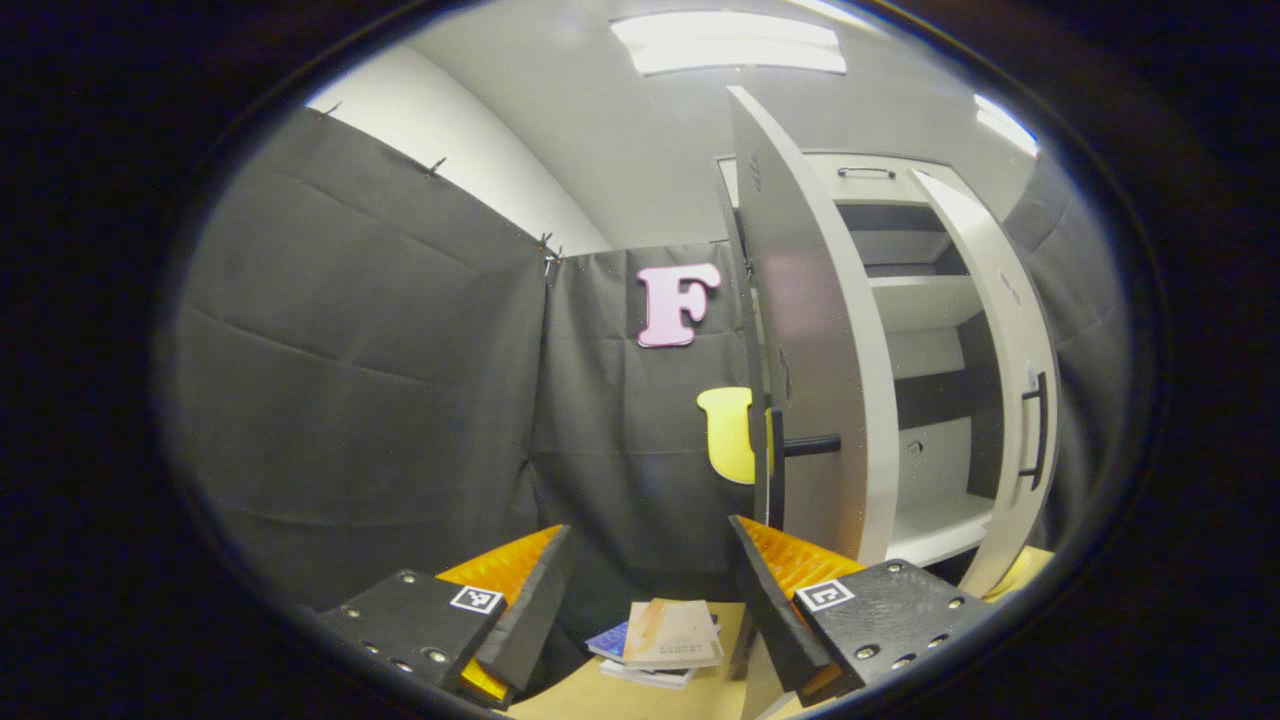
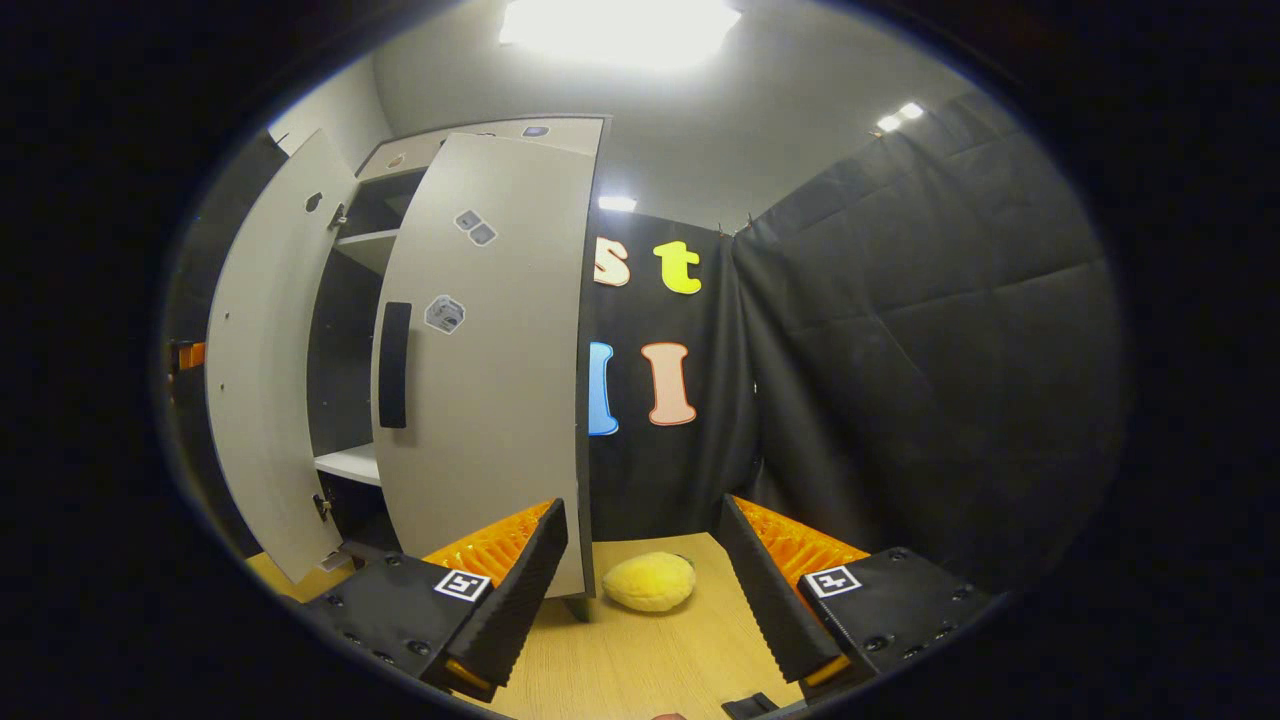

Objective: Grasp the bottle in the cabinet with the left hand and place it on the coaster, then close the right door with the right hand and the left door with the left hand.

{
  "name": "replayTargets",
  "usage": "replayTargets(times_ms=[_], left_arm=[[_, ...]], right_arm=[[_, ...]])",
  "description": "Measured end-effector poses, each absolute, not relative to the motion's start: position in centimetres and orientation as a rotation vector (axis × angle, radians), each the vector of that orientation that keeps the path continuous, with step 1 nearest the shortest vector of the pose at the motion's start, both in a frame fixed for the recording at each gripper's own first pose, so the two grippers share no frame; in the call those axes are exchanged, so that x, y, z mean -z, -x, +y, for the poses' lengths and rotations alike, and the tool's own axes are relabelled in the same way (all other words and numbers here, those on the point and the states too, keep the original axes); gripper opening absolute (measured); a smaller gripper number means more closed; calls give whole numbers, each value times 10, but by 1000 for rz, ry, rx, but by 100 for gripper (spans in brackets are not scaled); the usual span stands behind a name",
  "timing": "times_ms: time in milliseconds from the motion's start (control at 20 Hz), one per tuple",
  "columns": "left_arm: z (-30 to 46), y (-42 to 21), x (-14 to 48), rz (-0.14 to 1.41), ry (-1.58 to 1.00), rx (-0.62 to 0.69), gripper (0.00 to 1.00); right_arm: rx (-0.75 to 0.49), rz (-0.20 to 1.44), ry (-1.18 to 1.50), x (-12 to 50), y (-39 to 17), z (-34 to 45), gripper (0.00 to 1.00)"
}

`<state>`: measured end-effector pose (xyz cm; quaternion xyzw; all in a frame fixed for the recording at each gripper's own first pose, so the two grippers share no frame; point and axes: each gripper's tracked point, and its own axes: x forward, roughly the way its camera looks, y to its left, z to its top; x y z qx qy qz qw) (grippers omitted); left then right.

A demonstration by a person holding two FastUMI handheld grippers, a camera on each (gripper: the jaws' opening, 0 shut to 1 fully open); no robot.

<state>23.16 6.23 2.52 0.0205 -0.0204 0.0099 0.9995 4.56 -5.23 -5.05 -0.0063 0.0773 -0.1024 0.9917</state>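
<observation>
We could read nothing on the books (image 1: 662, 637) stacked on the table (image 2: 640, 665). The cabinet (image 1: 930, 330) stood with both doors open, its visible shelves bare; we could not tell where the bottle was. Left gripper (image 1: 650, 575) and right gripper (image 2: 642, 560) were spread, holding nothing. A yellow lemon-like thing (image 2: 649, 582) lay near the right door (image 2: 490, 350).

From my left gripper view the cabinet (image 1: 920, 400) stands at two o'clock, doors ajar; books (image 1: 665, 640) lie on the table (image 1: 620, 700) at six. Right gripper view: lemon (image 2: 648, 582) at six, cabinet at ten.
</observation>
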Motion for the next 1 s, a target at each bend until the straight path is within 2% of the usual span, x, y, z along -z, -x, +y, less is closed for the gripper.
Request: replayTargets(times_ms=[150, 500, 600, 650, 700, 1000], left_arm=[[43, -228, -25, -45, -28, 5, 97], [22, -223, -30, -54, -24, 14, 97], [17, -229, -30, -54, -13, 30, 90], [13, -226, -28, -56, -8, 37, 97], [8, -228, -28, -58, -1, 43, 83], [-28, -232, -28, -69, 42, 105, 83]], right_arm=[[199, 157, 15, 51, -44, -58, 98], [203, 171, 12, 56, -40, -72, 98], [206, 177, 5, 59, -39, -74, 98], [204, 176, 5, 58, -39, -73, 98], [201, 174, 9, 56, -38, -73, 98], [198, 176, 44, 57, -36, -75, 98]])
